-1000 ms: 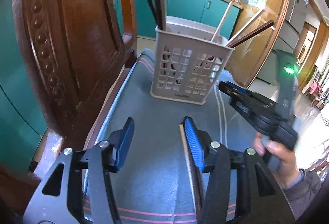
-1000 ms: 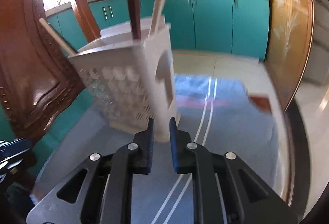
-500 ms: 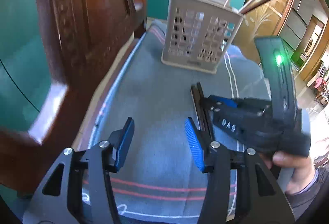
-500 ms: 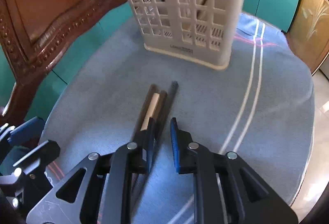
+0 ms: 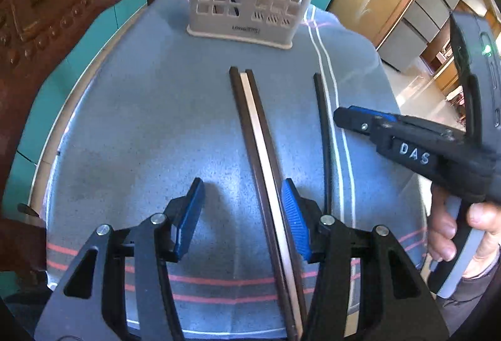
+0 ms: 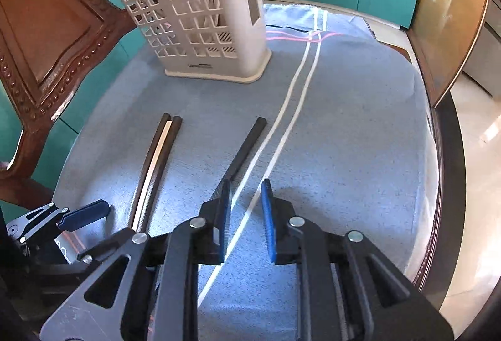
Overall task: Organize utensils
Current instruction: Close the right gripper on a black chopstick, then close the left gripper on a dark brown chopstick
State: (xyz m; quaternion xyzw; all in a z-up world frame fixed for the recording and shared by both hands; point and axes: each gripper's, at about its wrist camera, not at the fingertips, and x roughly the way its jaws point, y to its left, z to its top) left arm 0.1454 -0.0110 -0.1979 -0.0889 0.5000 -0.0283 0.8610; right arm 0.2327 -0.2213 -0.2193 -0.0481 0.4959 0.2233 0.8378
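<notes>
We note the left gripper (image 5: 241,215) with fingers spread and nothing pinched; the bundle of three chopsticks (image 5: 256,134) lies on the tabletop (image 5: 141,121) between them, close against the right finger. The right gripper (image 6: 245,215) has just been opening; its fingers are narrowly parted, holding nothing, over a white stripe of the cloth. The single dark chopstick (image 6: 247,146) lies just ahead of its left finger. The utensil basket (image 6: 200,15) stands upright well beyond both.
</notes>
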